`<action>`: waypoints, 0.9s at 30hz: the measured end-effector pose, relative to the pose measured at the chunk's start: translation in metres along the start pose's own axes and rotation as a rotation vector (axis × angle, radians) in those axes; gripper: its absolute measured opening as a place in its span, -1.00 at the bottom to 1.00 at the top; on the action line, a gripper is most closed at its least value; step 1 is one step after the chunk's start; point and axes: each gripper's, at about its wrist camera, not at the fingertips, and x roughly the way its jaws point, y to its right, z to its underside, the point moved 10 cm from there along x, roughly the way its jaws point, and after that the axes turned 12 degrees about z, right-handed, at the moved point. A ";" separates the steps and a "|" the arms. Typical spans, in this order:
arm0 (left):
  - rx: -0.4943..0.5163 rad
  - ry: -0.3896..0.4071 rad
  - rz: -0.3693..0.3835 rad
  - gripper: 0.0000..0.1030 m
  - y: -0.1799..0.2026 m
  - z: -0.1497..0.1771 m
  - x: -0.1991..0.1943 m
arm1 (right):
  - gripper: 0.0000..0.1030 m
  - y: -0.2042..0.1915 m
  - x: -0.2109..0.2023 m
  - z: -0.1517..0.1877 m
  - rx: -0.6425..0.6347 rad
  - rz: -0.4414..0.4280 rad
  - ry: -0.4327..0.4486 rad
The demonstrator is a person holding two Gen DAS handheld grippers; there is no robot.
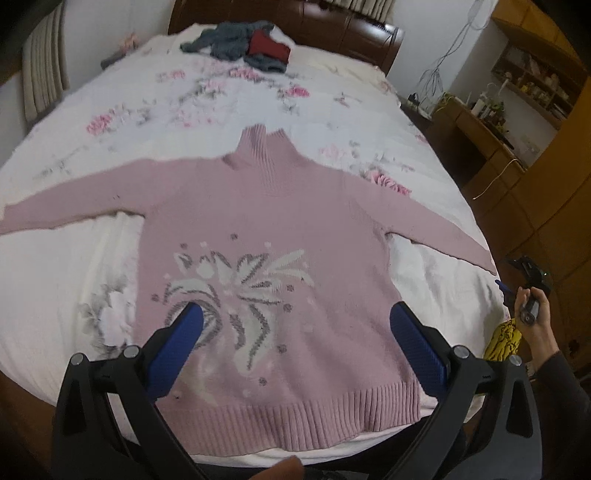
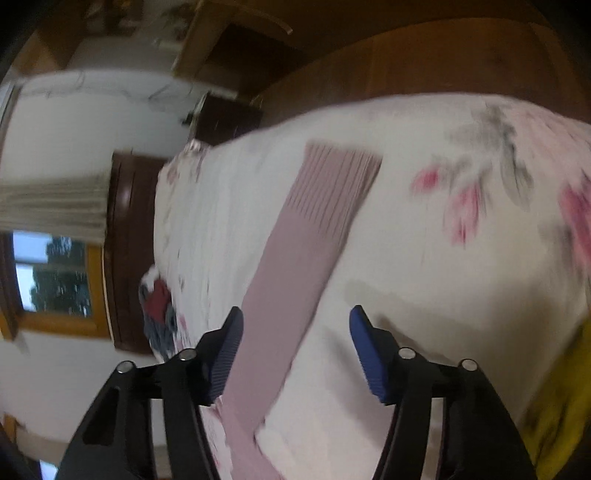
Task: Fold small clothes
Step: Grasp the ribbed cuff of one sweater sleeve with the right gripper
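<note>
Left wrist view: my left gripper (image 1: pixel 295 321) hangs over the sweater (image 1: pixel 266 280), jaws spread wide, gripping nothing. Sweater lies flat, front up, both sleeves out, hem at the near bed edge. Right wrist view: my right gripper (image 2: pixel 295 332) is released too, jaws wide apart over the sleeve (image 2: pixel 295 258), whose ribbed cuff stops short of the bed side. Bare floral sheet (image 1: pixel 221 99) all round. Dark clothes pile (image 1: pixel 240 44) sits far off by the headboard (image 1: pixel 332 29). Wooden shelves (image 1: pixel 532 77) stand right of the bed.
</note>
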 end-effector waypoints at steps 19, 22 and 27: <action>-0.104 -0.108 0.113 0.95 -0.021 0.000 0.069 | -0.78 -0.009 0.061 -0.046 -0.085 0.135 0.065; -0.133 -0.123 0.145 0.95 -0.023 0.000 0.070 | -0.81 -0.029 0.050 -0.042 -0.140 0.139 0.106; -0.109 -0.113 0.160 0.95 -0.022 -0.004 0.069 | -0.82 -0.110 0.020 0.008 -0.391 0.130 0.170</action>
